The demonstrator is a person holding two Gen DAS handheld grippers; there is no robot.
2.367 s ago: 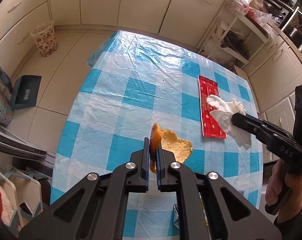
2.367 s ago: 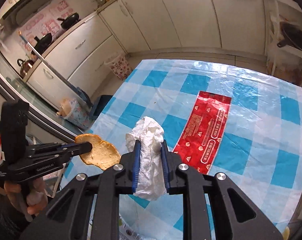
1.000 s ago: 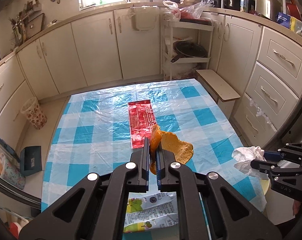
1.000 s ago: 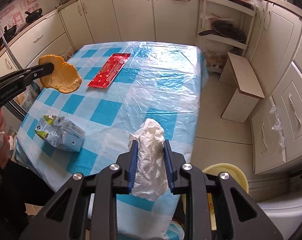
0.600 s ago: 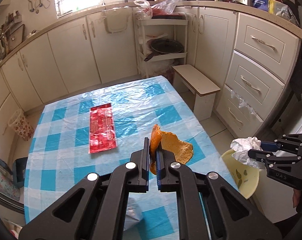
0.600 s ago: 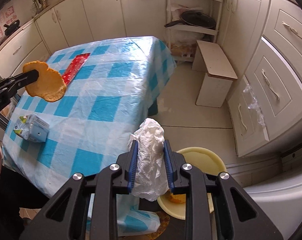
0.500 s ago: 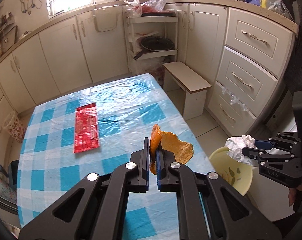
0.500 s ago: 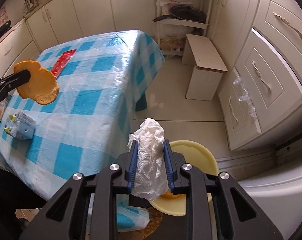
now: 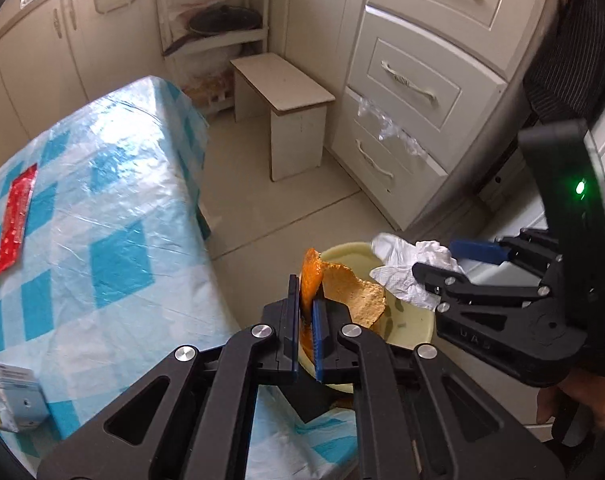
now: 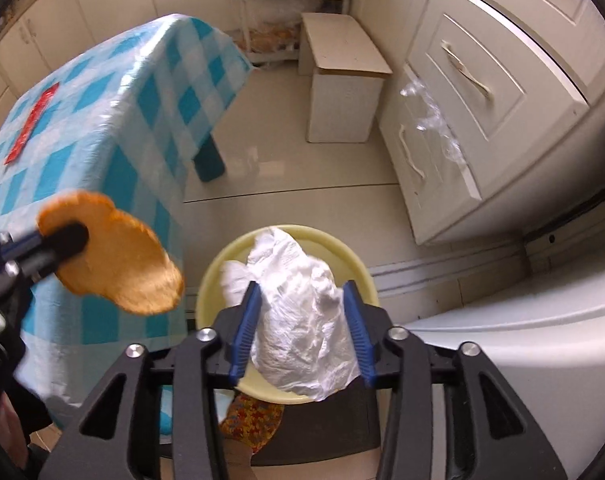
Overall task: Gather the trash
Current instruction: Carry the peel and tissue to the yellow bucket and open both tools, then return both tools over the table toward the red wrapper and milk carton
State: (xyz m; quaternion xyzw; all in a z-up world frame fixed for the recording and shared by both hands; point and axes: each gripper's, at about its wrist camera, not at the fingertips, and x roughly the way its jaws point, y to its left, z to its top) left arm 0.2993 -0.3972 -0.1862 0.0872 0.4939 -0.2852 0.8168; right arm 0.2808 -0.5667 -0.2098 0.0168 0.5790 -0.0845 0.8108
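Both grippers hang over the round pale-yellow plastic bin (image 10: 360, 258) on the floor, just off the corner of the table with its blue-and-white checked plastic cloth (image 9: 102, 216). The left gripper (image 9: 305, 322) is clamped tight on a flat, curled piece of orange peel (image 9: 356, 292), which juts up from its blue pads above the near rim of the bin. The right gripper (image 10: 304, 330) has just been spreading its jaws: the crumpled white paper tissue (image 10: 302, 320) sits loosely between them, with a gap showing at the right pad, directly over the bin's mouth. Whether the left pad touches the tissue, I cannot tell. Back on the table lie a flat red plastic wrapper (image 9: 16, 220) near the far side and a small crushed white drink carton (image 9: 12, 398) at the near edge, well apart from each other.
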